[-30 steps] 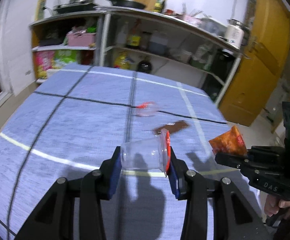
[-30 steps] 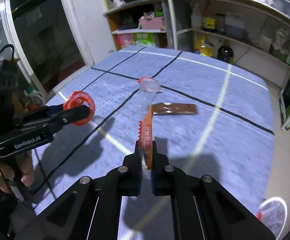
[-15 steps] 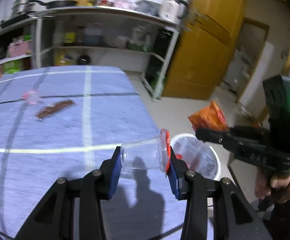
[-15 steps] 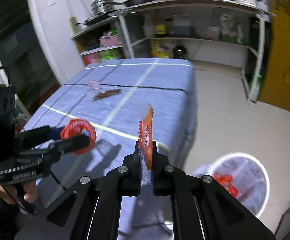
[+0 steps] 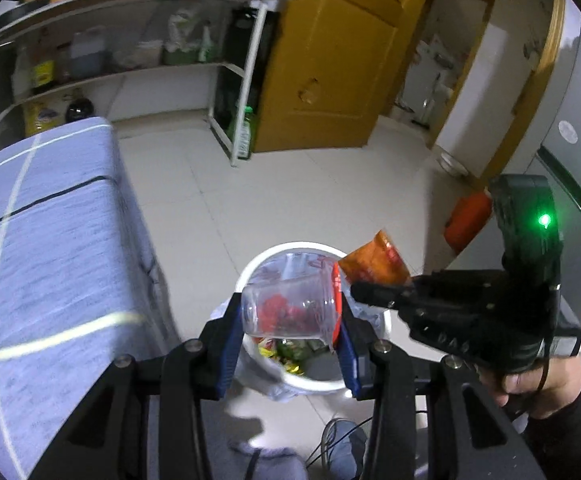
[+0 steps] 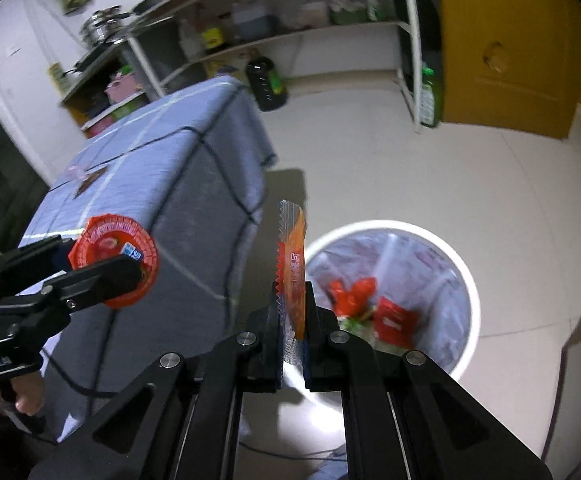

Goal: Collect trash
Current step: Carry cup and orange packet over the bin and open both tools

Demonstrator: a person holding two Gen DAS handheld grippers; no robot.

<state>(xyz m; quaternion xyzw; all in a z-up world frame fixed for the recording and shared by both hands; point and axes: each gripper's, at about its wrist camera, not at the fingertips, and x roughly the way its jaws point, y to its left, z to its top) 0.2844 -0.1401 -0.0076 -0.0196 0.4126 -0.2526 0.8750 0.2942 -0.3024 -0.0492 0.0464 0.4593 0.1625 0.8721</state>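
L gripper point(image 5: 288, 326): clamped sideways on clear plastic cup point(image 5: 290, 306), red foil lid on | R gripper point(image 6: 292, 334): pinched on orange snack wrapper point(image 6: 293, 268) | both held above white lined trash bin point(image 6: 466, 280) on floor beside blue-clothed table point(image 5: 50, 240)

Clear cup point(image 5: 290, 308) w/ red lid, orange wrapper point(image 6: 295, 276), white bin point(image 6: 466, 280).

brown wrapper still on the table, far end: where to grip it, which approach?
Brown wrapper lies flat on the tablecloth, long and thin. Probably best from above, jaws spanning its narrow width near mid-length, pinching one long edge up. It is small and blurred here, so its edges cannot be told exactly.
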